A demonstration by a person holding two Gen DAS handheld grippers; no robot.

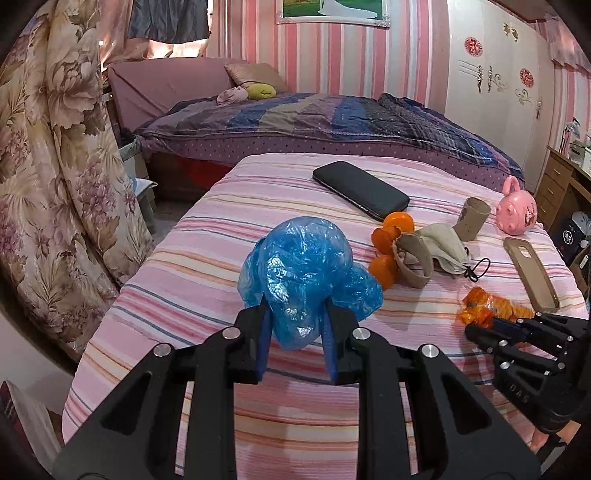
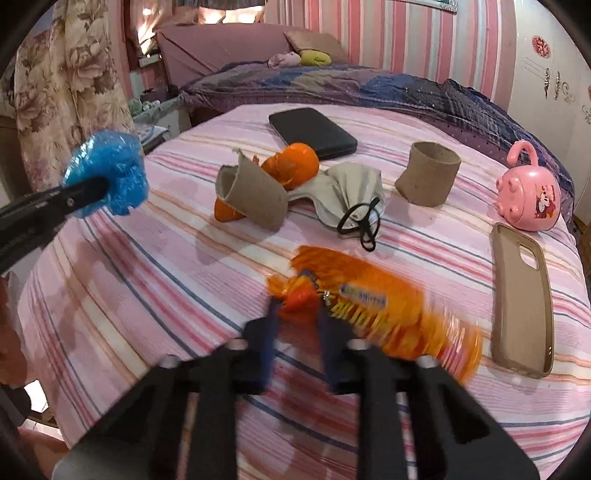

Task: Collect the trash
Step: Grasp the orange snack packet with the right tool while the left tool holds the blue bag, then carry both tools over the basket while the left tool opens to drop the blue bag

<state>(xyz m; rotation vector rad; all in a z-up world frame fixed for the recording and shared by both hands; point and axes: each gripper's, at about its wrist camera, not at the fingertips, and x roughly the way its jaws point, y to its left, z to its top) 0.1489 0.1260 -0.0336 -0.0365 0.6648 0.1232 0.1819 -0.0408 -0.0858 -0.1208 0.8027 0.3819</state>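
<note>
Left claw [image 1: 295, 317] clamped on crumpled blue plastic bag [image 1: 306, 269], raised over bare striped table [image 1: 177, 266] near its left edge. Right claw [image 2: 297, 314] pinching orange snack wrapper [image 2: 373, 306] mid-table, just beside tan phone case [image 2: 521, 302].

A home bedroom is shown. A bed [image 1: 325, 122] covered by a purple and blue quilt [image 1: 369, 114], with a cushion [image 1: 255, 75] at its head, is seen against pink striped wallpaper [image 1: 332, 59], and a floral curtain [image 1: 55, 155] is hung at the left. A white wardrobe [image 1: 495, 92] with stuck-on decorations, a framed picture [image 1: 332, 11] and a wooden desk with drawers [image 1: 557, 181] are also seen.
</note>
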